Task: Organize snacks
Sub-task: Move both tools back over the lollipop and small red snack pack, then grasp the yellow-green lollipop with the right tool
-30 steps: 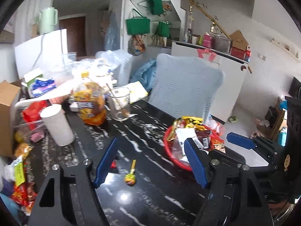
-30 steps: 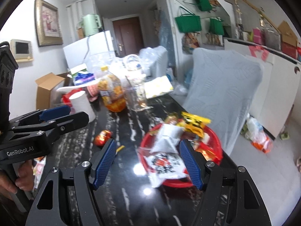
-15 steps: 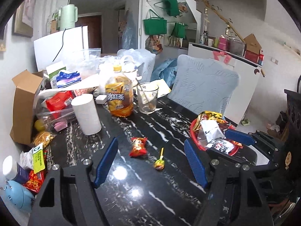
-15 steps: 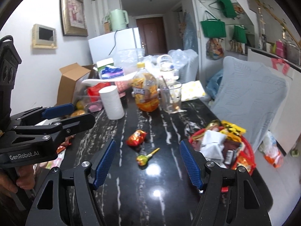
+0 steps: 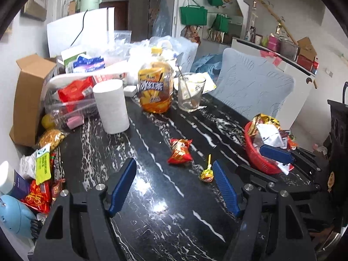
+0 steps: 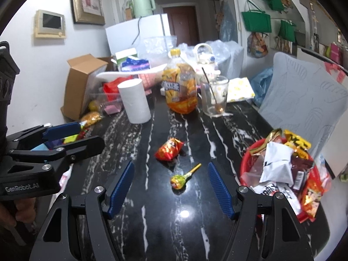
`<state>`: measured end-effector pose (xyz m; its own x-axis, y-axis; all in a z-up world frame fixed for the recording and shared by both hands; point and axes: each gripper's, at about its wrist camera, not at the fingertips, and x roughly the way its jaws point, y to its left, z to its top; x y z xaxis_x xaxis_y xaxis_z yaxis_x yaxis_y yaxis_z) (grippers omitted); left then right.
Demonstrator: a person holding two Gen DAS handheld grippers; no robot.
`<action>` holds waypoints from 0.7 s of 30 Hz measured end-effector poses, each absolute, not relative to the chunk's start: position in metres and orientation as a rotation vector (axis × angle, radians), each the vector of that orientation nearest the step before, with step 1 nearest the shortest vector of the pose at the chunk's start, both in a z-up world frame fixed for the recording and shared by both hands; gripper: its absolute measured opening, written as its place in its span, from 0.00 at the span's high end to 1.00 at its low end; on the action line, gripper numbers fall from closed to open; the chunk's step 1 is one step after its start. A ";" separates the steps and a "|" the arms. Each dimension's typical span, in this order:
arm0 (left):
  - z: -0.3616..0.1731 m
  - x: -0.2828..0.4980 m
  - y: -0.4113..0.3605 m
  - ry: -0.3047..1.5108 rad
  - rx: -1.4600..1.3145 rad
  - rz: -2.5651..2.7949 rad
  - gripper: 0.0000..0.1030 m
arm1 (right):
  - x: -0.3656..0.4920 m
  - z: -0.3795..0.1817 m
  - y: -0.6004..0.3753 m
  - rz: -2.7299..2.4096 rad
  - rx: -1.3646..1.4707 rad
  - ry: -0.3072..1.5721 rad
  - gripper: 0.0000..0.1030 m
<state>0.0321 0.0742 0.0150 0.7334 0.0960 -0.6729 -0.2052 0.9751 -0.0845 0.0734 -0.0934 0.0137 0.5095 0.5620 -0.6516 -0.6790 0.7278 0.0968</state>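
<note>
**Both grippers empty over the black marble table, two loose snacks ahead**

Your left gripper (image 5: 174, 187) has its blue ribbed pads spread apart with nothing between them, above the glossy black white-veined table (image 5: 152, 217). Your right gripper (image 6: 169, 187) is spread the same way and also holds nothing.

The small red crinkled snack packet (image 6: 169, 151) lies flat on the table ahead of your right gripper, just past its fingertips and a little left of centre. The lollipop with a yellow-green wrapped head and yellow stick (image 6: 181, 179) lies nearer, between the two right pads as seen from that wrist, resting on the table and touching neither pad. From your left wrist the same lollipop sits just beside the right-hand pad, with the red packet beyond it.

The round red plastic basket (image 6: 244, 167), heaped with mixed snack packets, stands to the right of your right gripper. Farther ahead stand a white paper roll (image 6: 136, 103), an orange drink bottle (image 6: 181, 89) and a clear glass with a spoon (image 6: 214, 96)
</note>
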 end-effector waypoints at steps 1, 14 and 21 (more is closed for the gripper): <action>0.011 0.034 0.077 0.739 -0.163 0.166 0.30 | 0.076 0.011 -0.092 0.752 -0.181 0.723 0.32; -0.032 0.058 0.105 0.820 -0.225 0.169 0.30 | 0.102 -0.037 -0.061 0.770 -0.224 0.841 0.32; -0.050 0.072 0.116 0.857 -0.245 0.173 0.30 | 0.112 -0.057 -0.047 0.788 -0.245 0.897 0.39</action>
